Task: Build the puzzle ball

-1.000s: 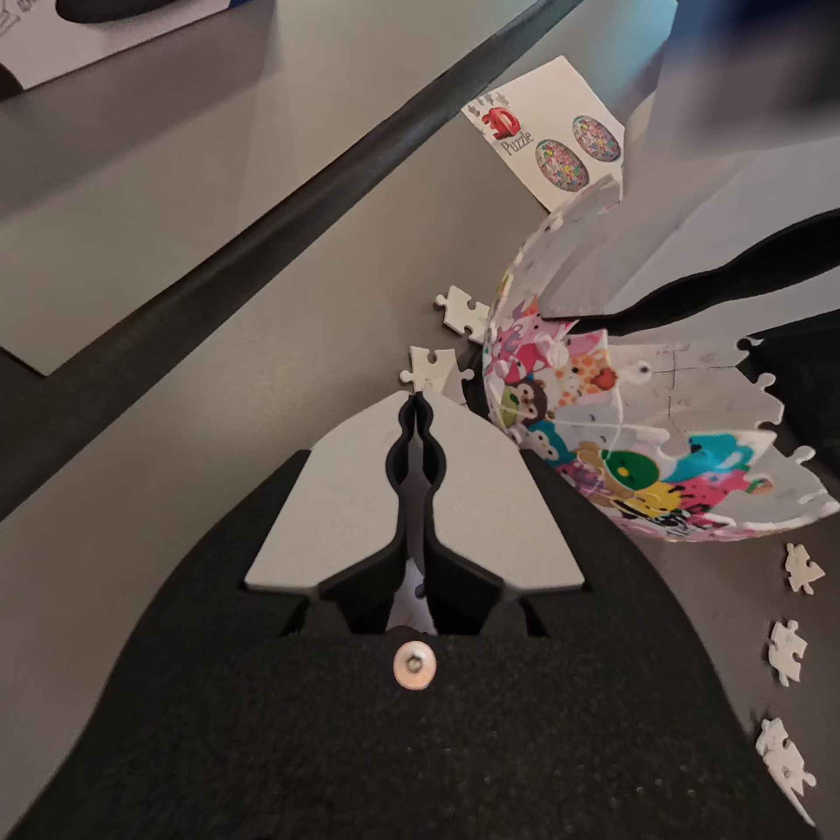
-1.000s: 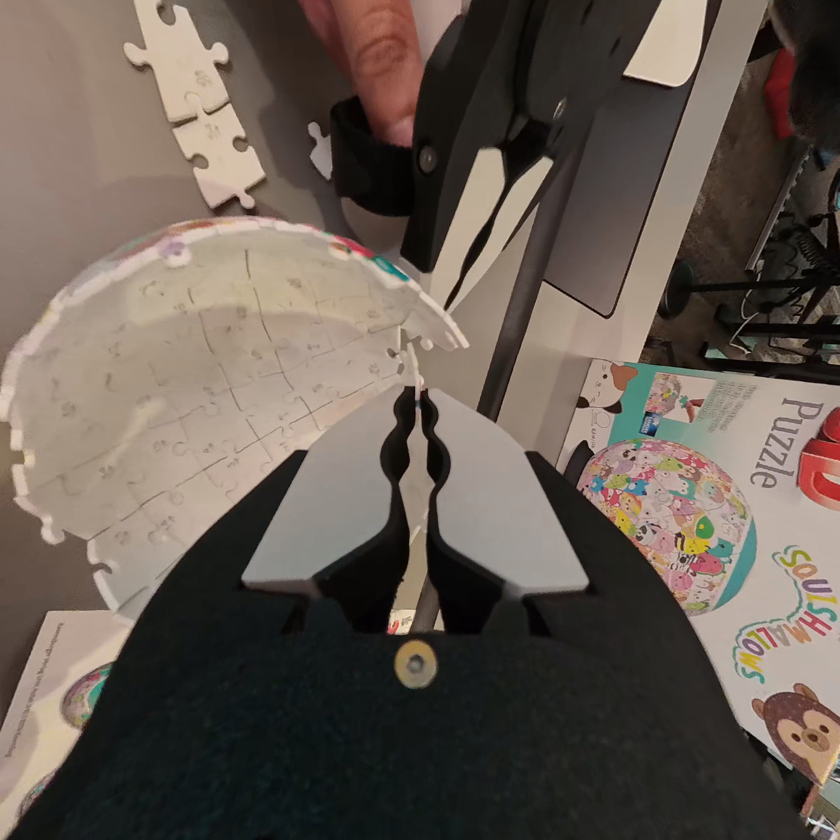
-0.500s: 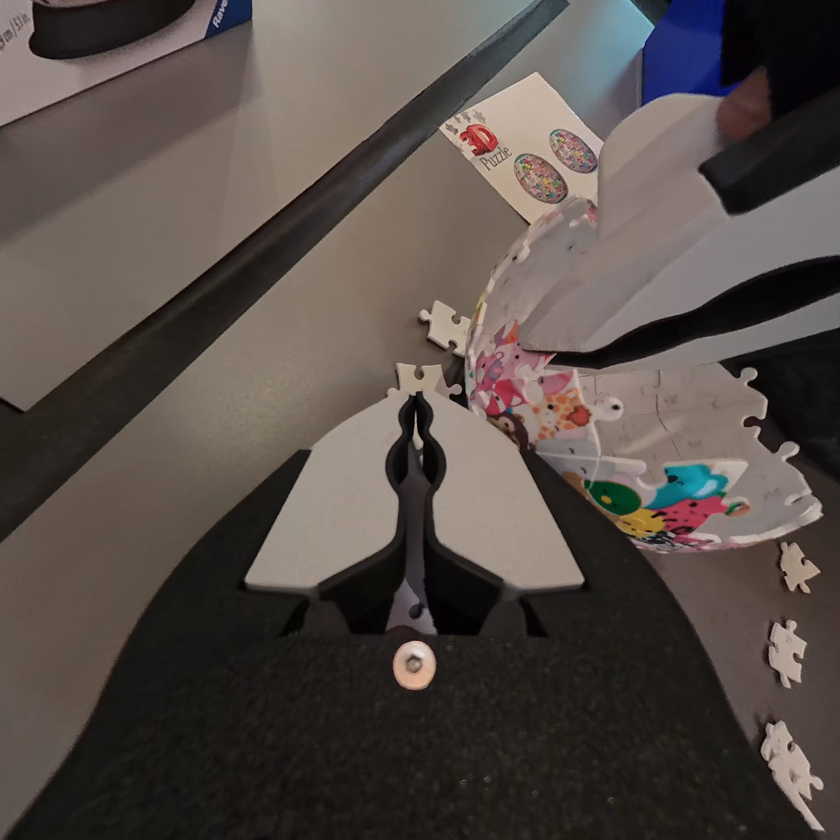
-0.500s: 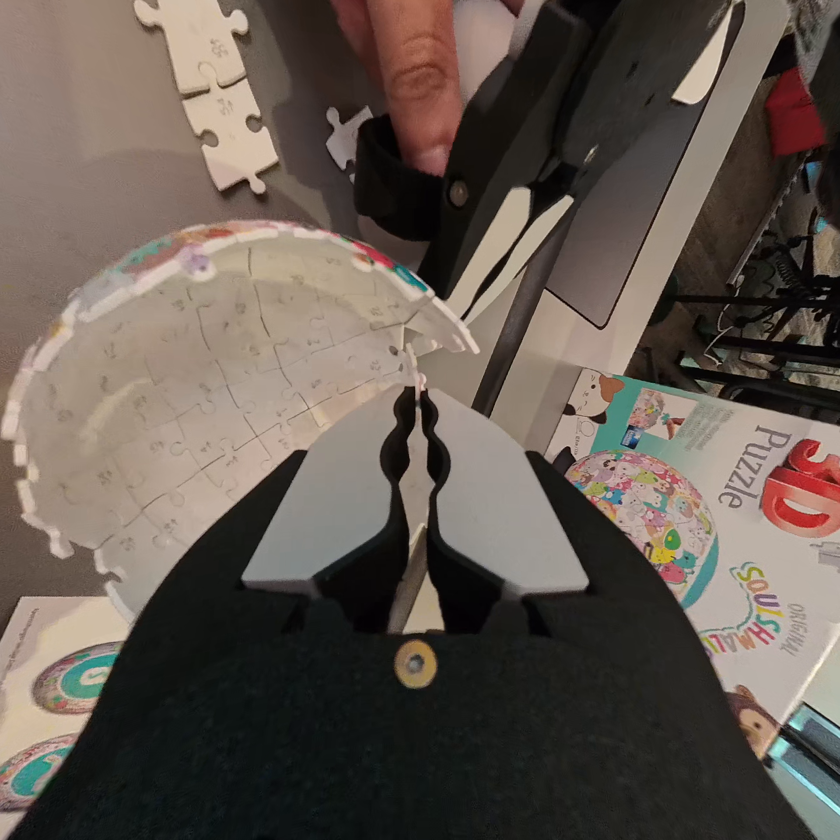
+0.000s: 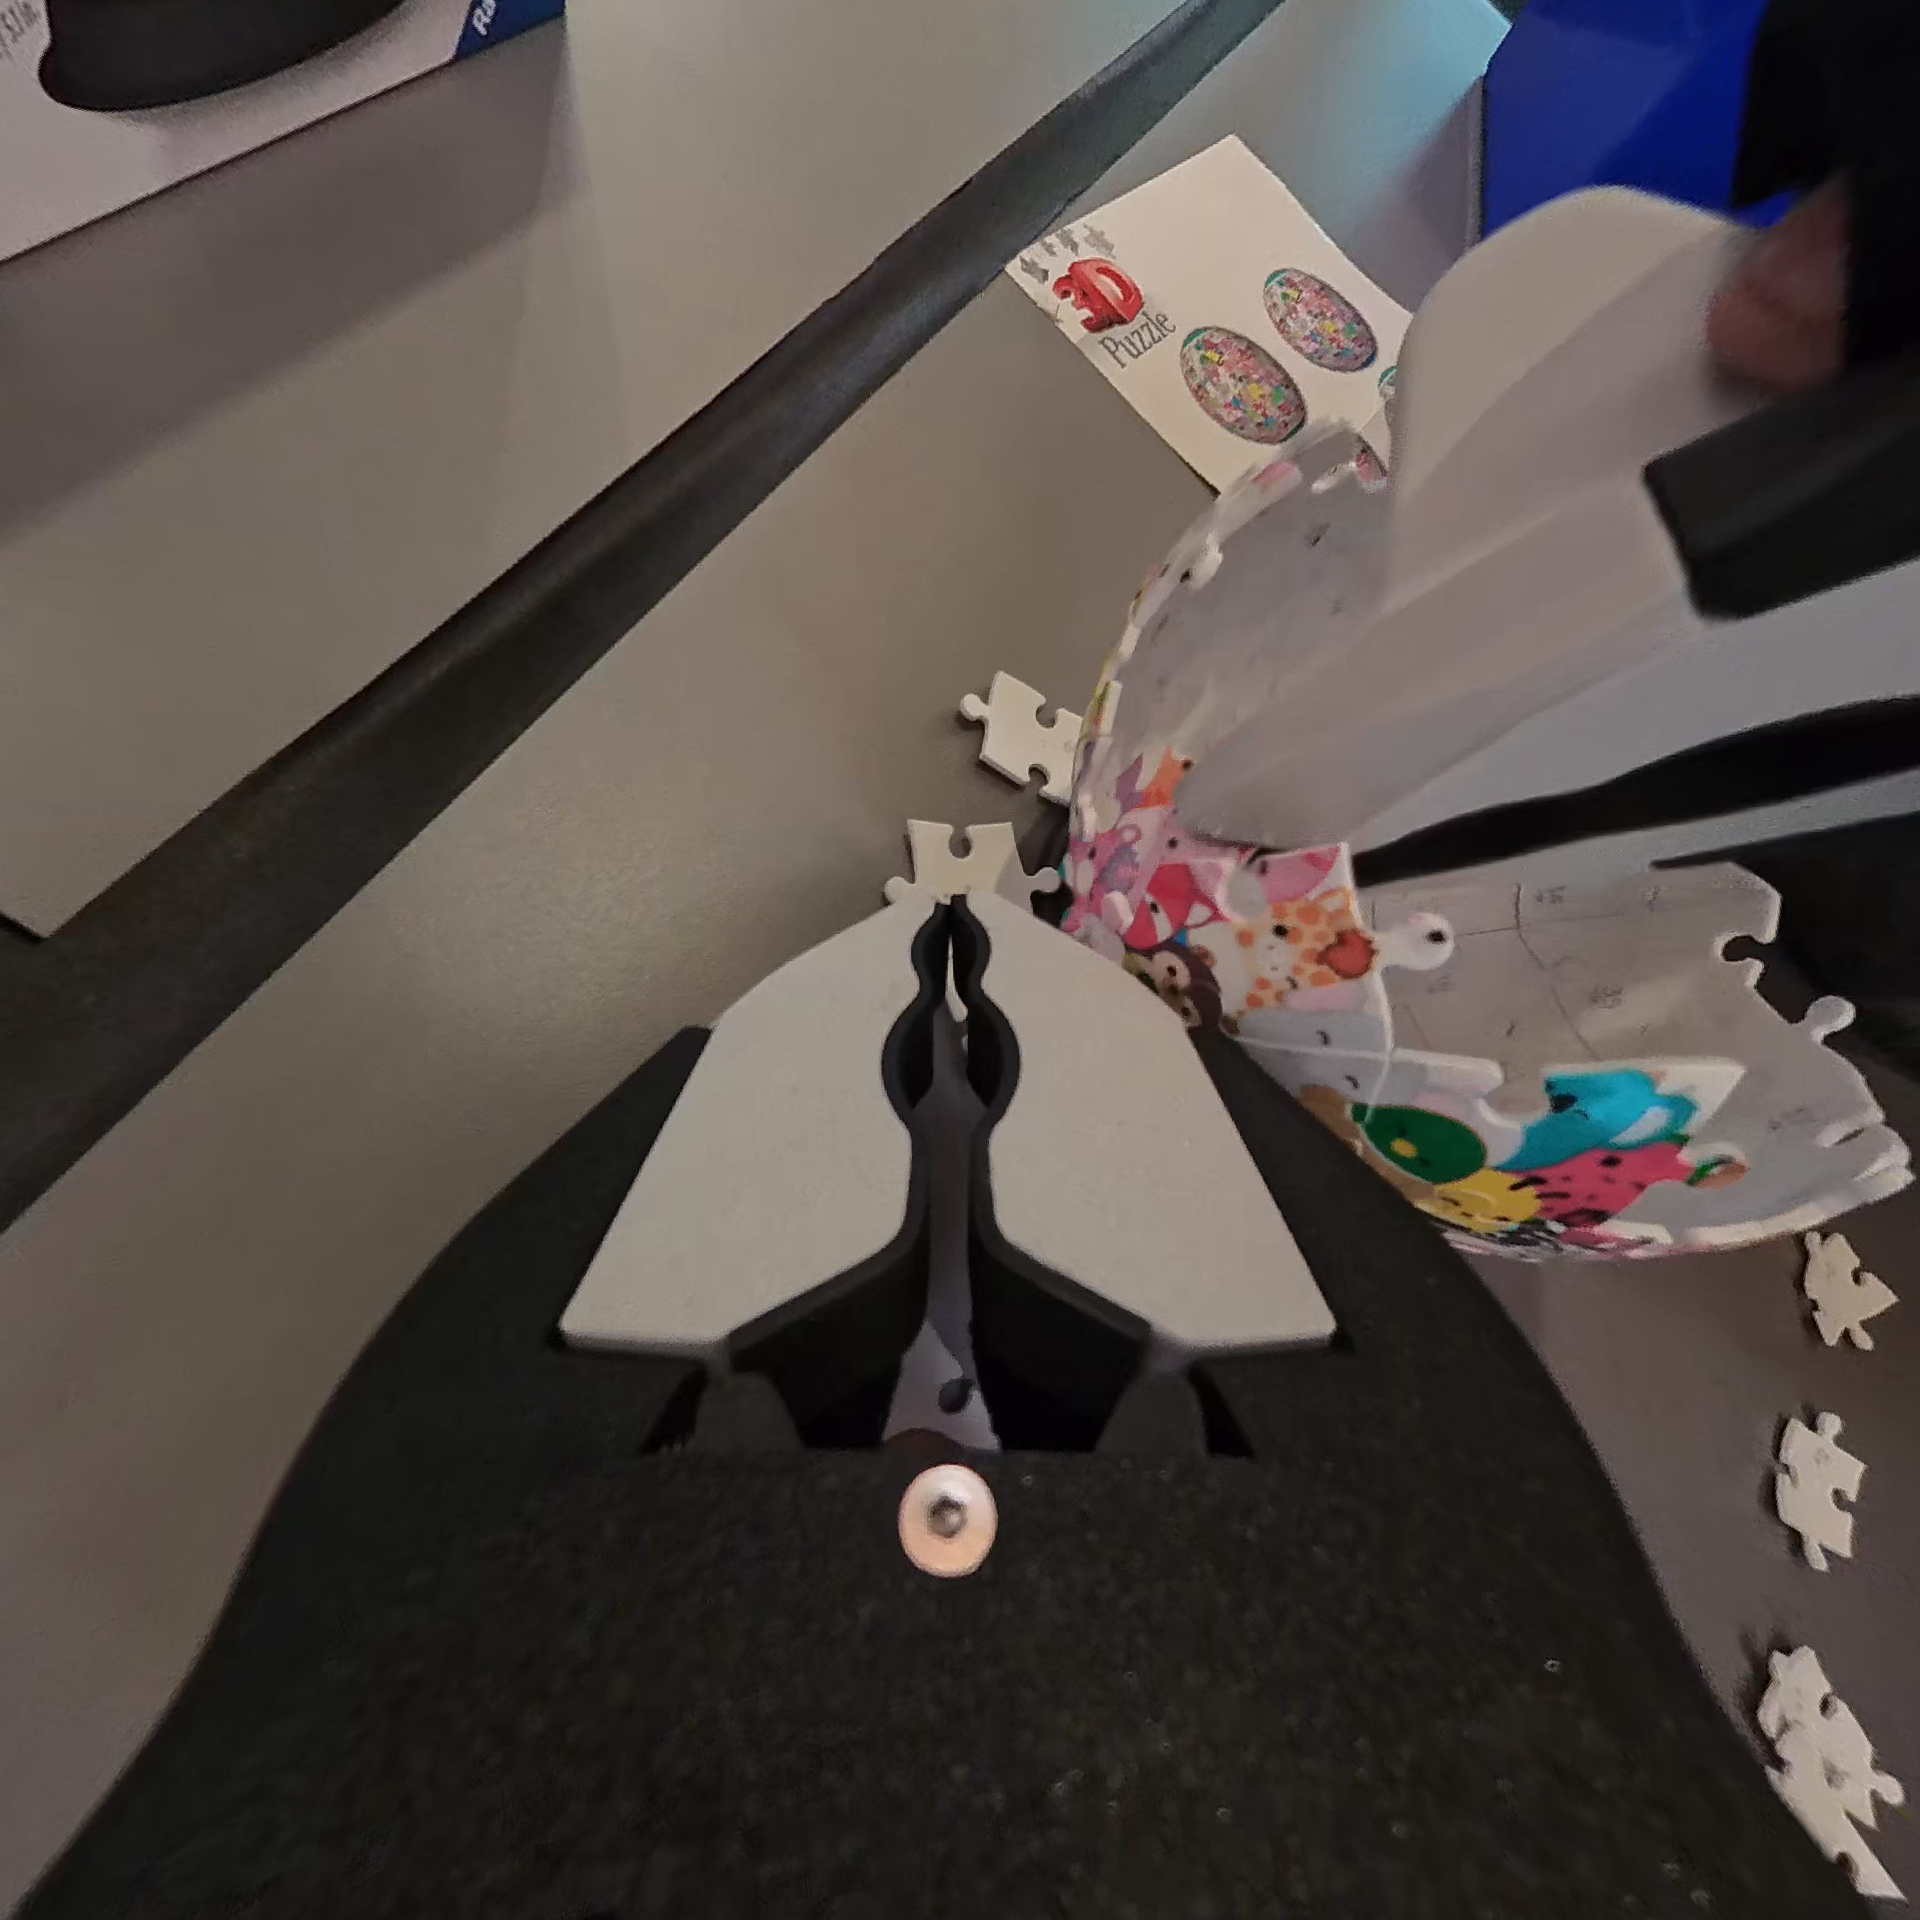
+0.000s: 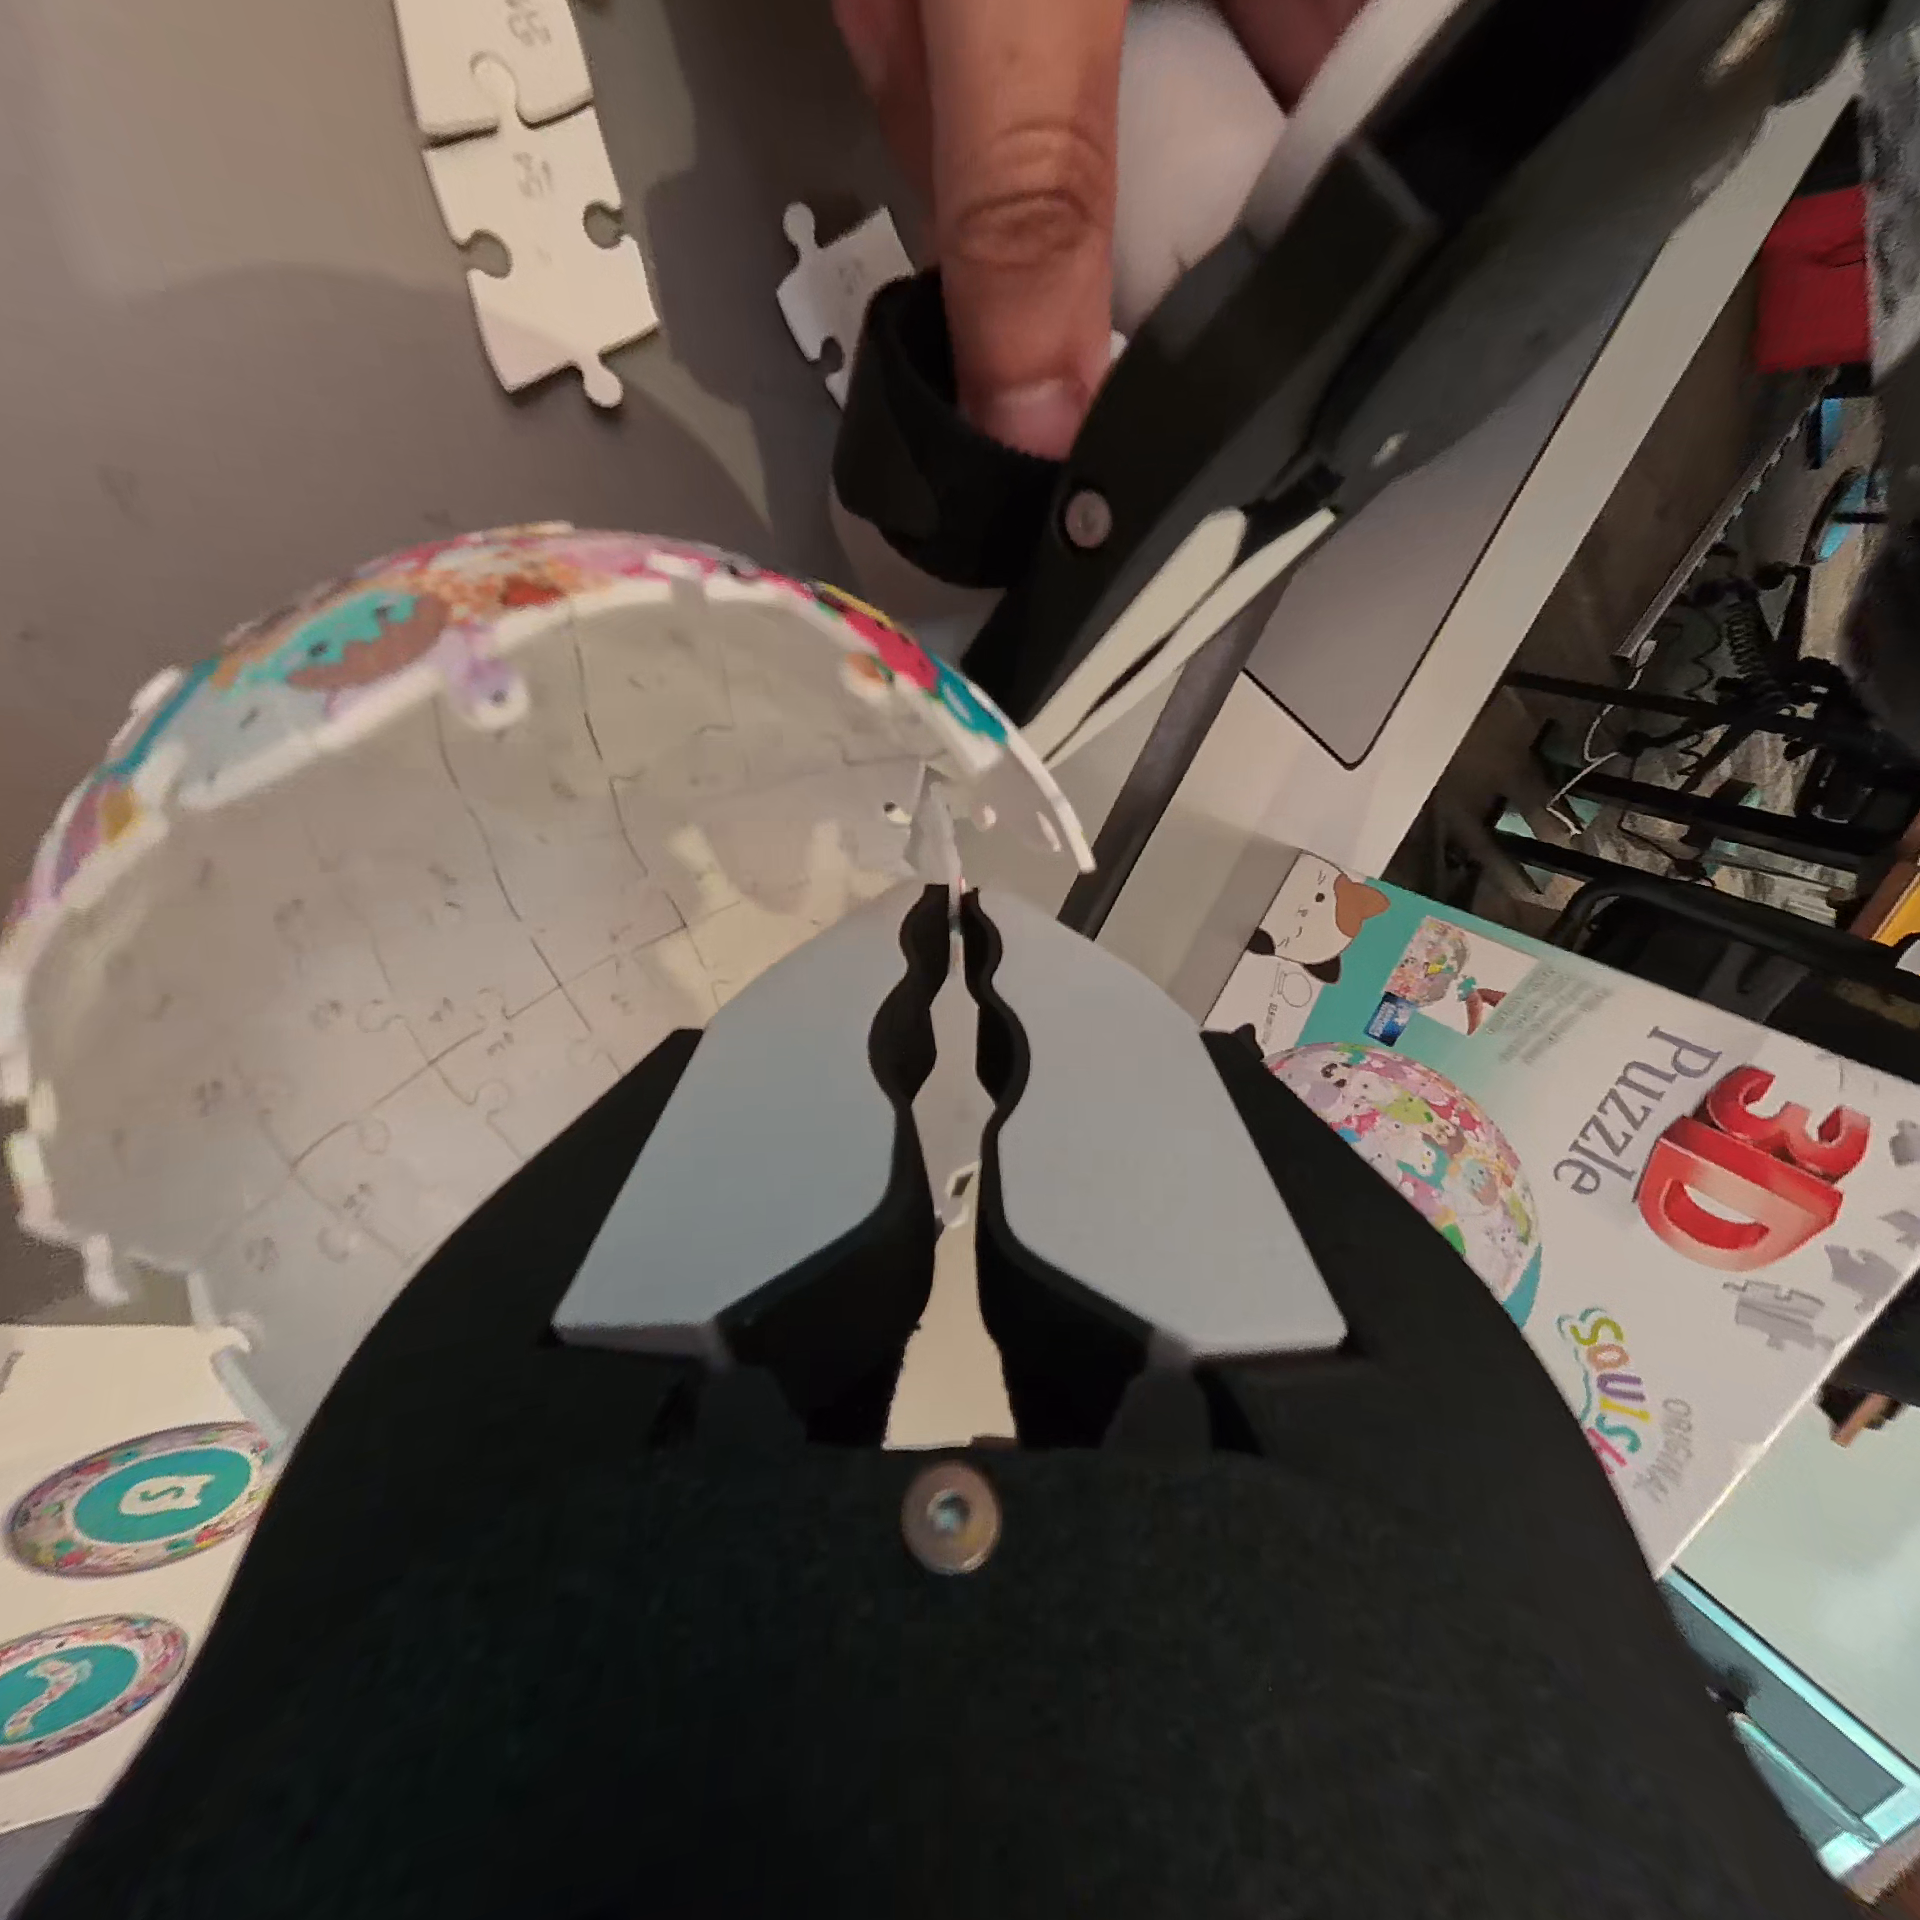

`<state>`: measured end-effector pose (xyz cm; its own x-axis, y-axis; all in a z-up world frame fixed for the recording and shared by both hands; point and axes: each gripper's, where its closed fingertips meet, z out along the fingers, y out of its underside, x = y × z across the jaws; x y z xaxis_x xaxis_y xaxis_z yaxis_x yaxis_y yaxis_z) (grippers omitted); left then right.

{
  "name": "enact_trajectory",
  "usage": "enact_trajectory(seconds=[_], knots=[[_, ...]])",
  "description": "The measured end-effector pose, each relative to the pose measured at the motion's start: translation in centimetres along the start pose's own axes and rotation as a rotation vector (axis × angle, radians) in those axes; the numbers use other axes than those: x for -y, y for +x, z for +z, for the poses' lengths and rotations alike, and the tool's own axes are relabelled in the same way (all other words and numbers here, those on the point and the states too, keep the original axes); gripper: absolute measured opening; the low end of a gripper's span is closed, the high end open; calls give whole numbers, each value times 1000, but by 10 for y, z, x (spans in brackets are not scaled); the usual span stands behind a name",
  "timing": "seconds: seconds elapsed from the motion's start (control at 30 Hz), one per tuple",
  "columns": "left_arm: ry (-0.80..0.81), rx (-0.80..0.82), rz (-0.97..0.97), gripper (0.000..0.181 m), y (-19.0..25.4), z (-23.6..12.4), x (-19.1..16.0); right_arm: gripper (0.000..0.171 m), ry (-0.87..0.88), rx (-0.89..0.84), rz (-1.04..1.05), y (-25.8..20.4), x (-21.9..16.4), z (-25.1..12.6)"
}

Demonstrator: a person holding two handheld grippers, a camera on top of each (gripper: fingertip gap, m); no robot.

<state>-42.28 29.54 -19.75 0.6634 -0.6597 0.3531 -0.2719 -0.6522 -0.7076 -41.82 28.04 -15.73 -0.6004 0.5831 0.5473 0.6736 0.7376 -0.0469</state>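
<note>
The left wrist view shows the outside of the half-built puzzle ball [image 5: 1299, 956], a curved shell of interlocked plastic pieces printed with bright cartoon animals, sitting on the grey desk [image 5: 623, 935] to the right of the left tool [image 5: 952, 914]. That tool's grey fingers are pressed together, and a thin pale sliver shows low in the slot between them; whether this is a gripped piece cannot be told. Two loose white puzzle pieces [image 5: 966, 862] lie just past its tip, beside the shell. Three more white pieces [image 5: 1818, 1486] sit in a row along the right edge of that view.

The right wrist view looks into the shell's white, numbered inside [image 6: 416, 935]. The right tool [image 6: 954, 914] is closed on the shell's jagged rim, with the thin edge running down between its fingers. A person's finger [image 6: 1018, 239] rests on the other tool's black strap beyond the shell. A joined strip of white pieces [image 6: 530, 197] lies at the far left. The printed puzzle box [image 6: 1558, 1164] lies to the right, and a white instruction sheet [image 6: 114, 1496] at lower left.

A dark gap [image 5: 520, 582] crosses the desk diagonally, left of the shell. Bare grey surface lies between that gap and the left tool.
</note>
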Motion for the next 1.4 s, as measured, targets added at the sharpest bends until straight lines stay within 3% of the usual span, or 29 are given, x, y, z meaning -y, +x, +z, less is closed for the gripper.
enact_trajectory(seconds=[0.5, 1.4], knots=[[14, 5, 14, 0, 0, -1, 2, 2, -16, 32, 8, -4, -2, 0], [-8, -6, 2, 0, 1, 1, -3, 8, -30, -62, -19, 8, -4, 6]])
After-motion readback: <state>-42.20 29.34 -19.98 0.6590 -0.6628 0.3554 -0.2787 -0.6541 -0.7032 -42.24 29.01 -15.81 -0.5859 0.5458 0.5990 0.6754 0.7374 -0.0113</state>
